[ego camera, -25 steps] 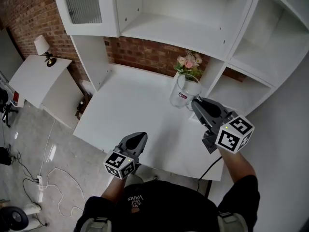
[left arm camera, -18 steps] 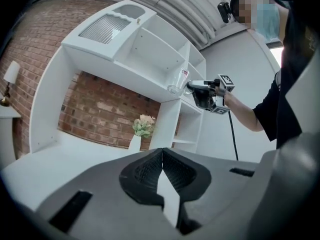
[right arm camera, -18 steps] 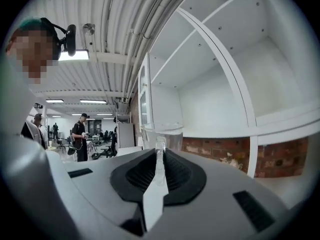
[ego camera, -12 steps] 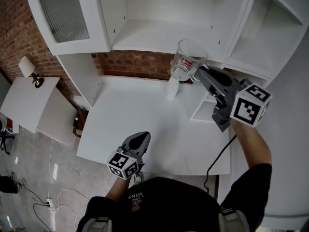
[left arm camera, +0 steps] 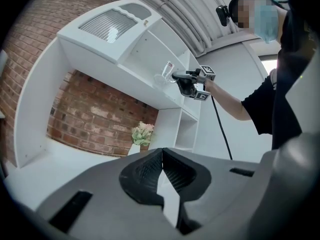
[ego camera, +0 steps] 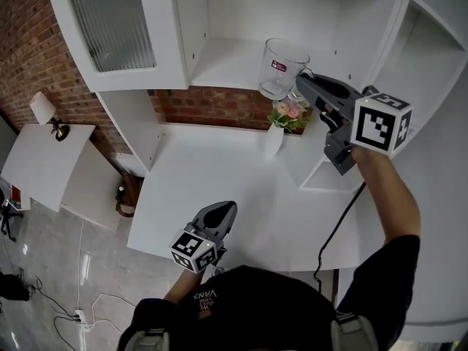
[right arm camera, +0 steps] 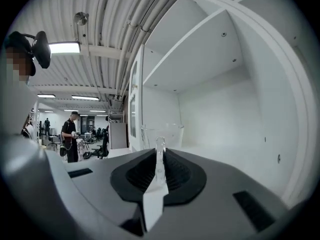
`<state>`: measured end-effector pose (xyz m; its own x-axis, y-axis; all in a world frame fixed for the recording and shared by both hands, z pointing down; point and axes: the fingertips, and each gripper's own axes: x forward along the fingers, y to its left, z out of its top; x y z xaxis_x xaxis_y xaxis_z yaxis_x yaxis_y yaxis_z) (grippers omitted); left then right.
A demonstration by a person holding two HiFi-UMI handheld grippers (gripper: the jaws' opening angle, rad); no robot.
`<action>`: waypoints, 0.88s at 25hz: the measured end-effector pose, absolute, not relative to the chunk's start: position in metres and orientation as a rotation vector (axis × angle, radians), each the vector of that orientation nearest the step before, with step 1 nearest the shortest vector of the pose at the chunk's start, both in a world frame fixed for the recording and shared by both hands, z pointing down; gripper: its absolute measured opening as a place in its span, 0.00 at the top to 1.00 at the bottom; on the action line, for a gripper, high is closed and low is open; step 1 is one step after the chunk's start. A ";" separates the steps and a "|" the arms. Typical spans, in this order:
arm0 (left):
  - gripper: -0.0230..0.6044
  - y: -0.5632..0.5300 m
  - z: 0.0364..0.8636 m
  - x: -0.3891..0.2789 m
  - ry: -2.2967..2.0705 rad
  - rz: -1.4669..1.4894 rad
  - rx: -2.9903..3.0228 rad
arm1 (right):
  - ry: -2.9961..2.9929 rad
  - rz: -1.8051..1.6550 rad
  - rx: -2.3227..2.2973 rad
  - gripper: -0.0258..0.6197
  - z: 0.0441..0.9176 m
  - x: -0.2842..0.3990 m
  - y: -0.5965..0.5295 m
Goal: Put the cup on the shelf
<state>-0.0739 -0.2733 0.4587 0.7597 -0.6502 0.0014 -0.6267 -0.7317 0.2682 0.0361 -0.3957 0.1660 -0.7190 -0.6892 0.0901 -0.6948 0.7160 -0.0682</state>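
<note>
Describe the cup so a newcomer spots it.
Find the white shelving unit above the white desk. At its open shelf's front, the right gripper's jaws pinch a clear glass mug by its handle. Unlike the white vase of pink flowers below, it is see-through with a red label.

The shelf [ego camera: 227, 61] lies bare from the cup [ego camera: 281, 68] leftward and back to the rear wall, with open height above. A glass-door cabinet [ego camera: 110, 28] closes the left side, an upright panel [ego camera: 386, 31] the right. Flowers [ego camera: 289, 114] stand on the table [ego camera: 219, 189] just below the cup; the table's near part is open.
</note>
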 end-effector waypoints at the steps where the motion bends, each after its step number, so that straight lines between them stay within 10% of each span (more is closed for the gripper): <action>1: 0.95 -0.274 0.459 -0.077 -0.995 -0.132 2.705 | -2.843 0.154 1.160 0.91 0.167 0.032 -0.401; 22: 0.95 -0.298 0.470 -0.105 -0.910 -0.145 2.709 | -2.634 0.178 1.310 0.91 0.181 0.009 -0.471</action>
